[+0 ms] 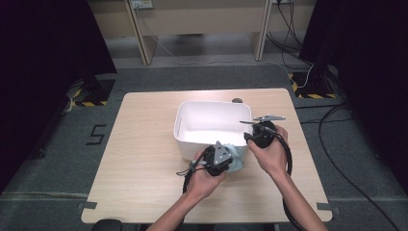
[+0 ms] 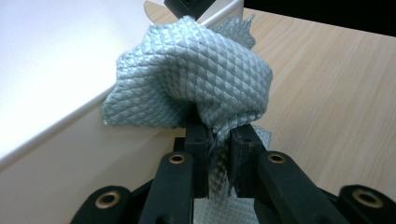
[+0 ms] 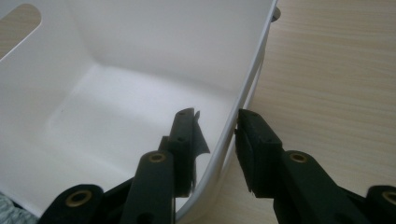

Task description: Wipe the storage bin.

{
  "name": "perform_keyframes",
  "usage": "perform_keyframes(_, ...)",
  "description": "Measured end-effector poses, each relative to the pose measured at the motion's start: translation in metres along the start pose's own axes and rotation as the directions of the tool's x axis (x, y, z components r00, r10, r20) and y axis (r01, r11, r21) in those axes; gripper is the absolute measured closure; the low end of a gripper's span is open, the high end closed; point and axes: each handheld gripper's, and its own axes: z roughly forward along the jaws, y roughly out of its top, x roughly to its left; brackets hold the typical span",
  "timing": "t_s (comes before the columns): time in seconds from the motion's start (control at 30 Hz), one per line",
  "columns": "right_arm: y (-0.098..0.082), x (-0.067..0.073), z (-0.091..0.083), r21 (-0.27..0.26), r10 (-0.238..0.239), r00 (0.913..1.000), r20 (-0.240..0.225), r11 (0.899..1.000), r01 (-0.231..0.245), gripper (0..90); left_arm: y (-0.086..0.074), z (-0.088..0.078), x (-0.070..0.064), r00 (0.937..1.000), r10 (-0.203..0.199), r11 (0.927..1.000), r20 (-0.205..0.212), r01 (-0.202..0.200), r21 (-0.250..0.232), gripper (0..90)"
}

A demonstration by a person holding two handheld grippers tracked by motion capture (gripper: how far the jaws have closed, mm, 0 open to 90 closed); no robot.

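Left gripper (image 2: pixel 218 140) is clamped tight on a grey-blue quilted cloth (image 2: pixel 196 74), bunched up and pressed against the outside of the white tub (image 1: pixel 211 122), right at the near rim. Tub sits mid-table (image 1: pixel 144 159), nothing in it afaict. Right gripper (image 3: pixel 215 135) straddles the tub's right wall, one jaw inside, one outside. Jaws are apart w/ the wall between them; looks like a thin gap on the outer side, but the angle's poor so can't swear it isn't touching. Both hands low at the tub's near edge.

In the high view the left gripper (image 1: pixel 226 161) hides most of the grey cloth (image 1: pixel 236 158).
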Motion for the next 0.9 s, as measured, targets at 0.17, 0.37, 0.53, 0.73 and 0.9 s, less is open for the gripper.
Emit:
perform_keyframes(0.17, 0.000, 0.000, 0.000, 0.002, -0.001, 1.0000, 0.001, 1.000, 0.001, 68.6, 0.000, 0.001, -0.001, 1.0000, 0.006, 1.0000, -0.002, -0.006, 0.002, 80.2)
perform_keyframes(0.37, 0.000, 0.000, 0.000, 0.001, -0.001, 1.0000, 0.002, 1.000, 0.001, 68.6, -0.001, 0.003, -0.003, 0.9999, 0.014, 0.9999, -0.010, -0.014, 0.001, 80.2)
perform_keyframes(0.53, 0.000, 0.000, 0.000, -0.003, -0.005, 1.0000, 0.004, 1.000, 0.005, 68.5, -0.003, 0.007, -0.005, 0.9995, 0.027, 0.9995, -0.012, -0.027, 0.017, 80.2)
perform_keyframes(0.73, 0.000, 0.000, 0.000, -0.003, -0.002, 1.0000, 0.001, 1.000, 0.002, 68.4, -0.005, 0.009, -0.005, 0.9998, 0.019, 0.9996, -0.007, -0.019, 0.020, 80.2)
perform_keyframes(0.9, 0.000, 0.000, 0.000, -0.004, -0.003, 1.0000, 0.002, 1.000, 0.003, 68.4, -0.006, 0.011, -0.006, 0.9997, 0.022, 0.9995, -0.008, -0.022, 0.021, 80.2)
